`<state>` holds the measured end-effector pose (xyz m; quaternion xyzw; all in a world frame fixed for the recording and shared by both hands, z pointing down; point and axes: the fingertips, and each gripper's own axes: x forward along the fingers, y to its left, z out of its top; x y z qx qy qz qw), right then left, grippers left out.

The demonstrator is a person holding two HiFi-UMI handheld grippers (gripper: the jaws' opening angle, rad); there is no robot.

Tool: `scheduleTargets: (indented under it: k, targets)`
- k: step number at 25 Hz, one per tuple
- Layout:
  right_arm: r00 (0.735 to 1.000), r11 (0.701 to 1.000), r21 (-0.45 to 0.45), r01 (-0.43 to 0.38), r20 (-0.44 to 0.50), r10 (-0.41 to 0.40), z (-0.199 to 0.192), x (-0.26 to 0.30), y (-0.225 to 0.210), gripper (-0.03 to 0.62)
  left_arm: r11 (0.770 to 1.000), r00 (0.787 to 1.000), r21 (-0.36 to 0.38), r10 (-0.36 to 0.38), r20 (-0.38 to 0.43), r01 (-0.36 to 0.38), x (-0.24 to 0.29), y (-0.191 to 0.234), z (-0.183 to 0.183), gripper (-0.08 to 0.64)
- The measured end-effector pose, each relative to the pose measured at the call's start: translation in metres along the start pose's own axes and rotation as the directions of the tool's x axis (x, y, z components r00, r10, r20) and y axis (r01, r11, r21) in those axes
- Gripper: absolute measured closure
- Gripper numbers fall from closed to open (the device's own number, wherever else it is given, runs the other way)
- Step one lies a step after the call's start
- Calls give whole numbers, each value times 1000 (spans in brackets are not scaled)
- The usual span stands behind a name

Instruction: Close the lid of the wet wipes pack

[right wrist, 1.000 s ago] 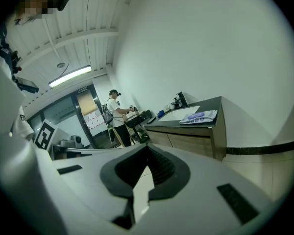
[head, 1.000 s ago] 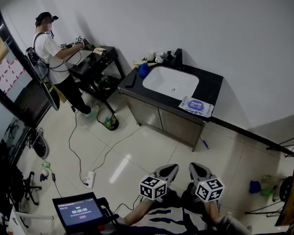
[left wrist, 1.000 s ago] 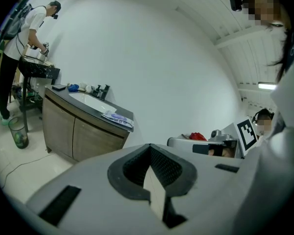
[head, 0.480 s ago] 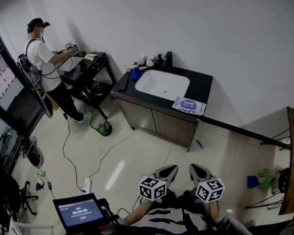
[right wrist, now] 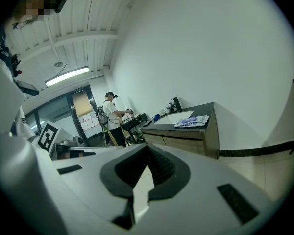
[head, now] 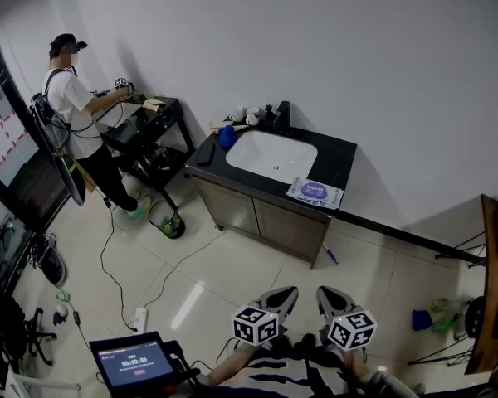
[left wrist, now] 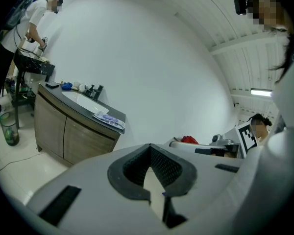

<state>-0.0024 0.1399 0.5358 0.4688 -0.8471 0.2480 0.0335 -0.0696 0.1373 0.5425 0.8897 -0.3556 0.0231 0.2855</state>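
Nearest: left gripper (head: 278, 298) and right gripper (head: 330, 298) held low by the body, jaws together, empty; likely a carry posture, nothing within reach. Far across the floor, wet wipes pack (head: 314, 192) lies on the black surface (head: 346, 152), right of the sink (head: 270, 156); lid state unresolvable.

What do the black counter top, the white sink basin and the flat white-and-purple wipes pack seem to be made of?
The black counter top looks like polished stone or laminate: dark, smooth, even. The white sink basin is likely glazed ceramic: bright, rounded, seamless. The flat white-and-purple wipes pack seems soft plastic film: thin, printed.
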Motion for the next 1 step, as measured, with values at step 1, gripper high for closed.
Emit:
scheduleTargets:
  k: [1]
  targets:
    - [1000, 1000, 0, 0, 2, 0, 2, 0, -2, 594, 1000, 1000, 0, -2, -1, 2, 3, -1, 0, 560]
